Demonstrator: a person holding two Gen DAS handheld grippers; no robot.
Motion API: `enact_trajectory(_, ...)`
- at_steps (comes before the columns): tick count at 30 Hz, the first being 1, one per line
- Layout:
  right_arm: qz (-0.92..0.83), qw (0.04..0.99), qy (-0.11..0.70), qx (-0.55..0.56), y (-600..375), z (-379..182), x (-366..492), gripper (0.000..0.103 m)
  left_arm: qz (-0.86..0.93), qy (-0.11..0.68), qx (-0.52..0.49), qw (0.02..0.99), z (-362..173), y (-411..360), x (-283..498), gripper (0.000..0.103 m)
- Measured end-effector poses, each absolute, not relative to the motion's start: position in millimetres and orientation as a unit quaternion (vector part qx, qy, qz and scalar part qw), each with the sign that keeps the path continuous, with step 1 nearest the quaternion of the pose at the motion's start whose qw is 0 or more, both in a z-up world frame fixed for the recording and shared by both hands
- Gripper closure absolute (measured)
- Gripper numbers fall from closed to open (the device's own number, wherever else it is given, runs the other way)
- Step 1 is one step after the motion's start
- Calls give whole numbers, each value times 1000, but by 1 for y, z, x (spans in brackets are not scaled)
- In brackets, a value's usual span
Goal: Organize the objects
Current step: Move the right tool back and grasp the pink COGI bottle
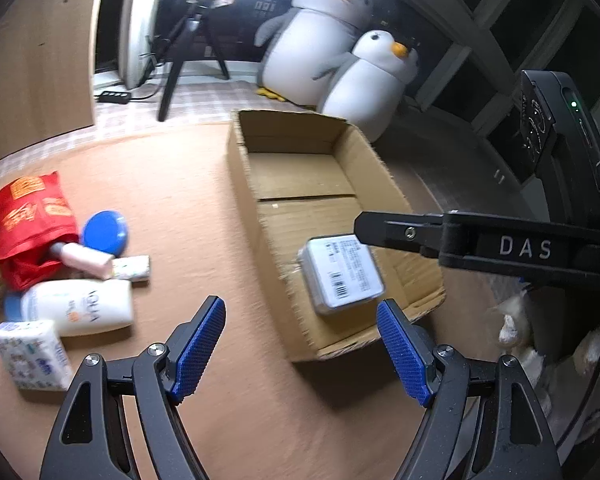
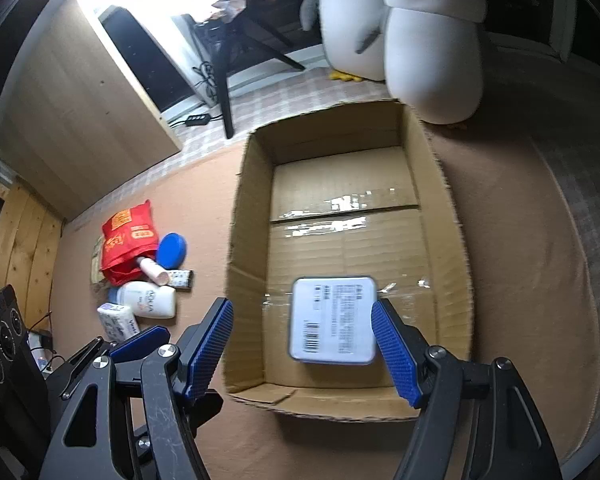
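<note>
Both grippers, left (image 1: 302, 344) and right (image 2: 302, 350), gape with nothing clasped, above a box (image 2: 252, 208) where a white tin (image 2: 332, 320) lies.

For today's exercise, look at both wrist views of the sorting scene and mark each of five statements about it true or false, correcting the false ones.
1. The cardboard box holds a flat white tin. True.
2. The red bag lies inside the box. False: it lies on the brown mat, left of the box.
3. The left tool is clamped on the white bottle. False: its jaws are open and empty.
4. Two plush penguins sit beyond the box. True.
5. The right tool has its jaws spread above the box. True.
</note>
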State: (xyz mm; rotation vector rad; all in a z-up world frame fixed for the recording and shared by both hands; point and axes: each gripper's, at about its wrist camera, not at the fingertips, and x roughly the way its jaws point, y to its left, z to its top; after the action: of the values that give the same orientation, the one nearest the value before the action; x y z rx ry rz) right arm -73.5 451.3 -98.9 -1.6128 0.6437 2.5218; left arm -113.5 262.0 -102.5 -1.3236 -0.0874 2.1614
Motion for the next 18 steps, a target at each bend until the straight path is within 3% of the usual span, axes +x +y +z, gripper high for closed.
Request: enact_trajectory(18,831,-49,135,-537,345,-94,-139,35,841,-76,-507,175,-114,92,-118,22)
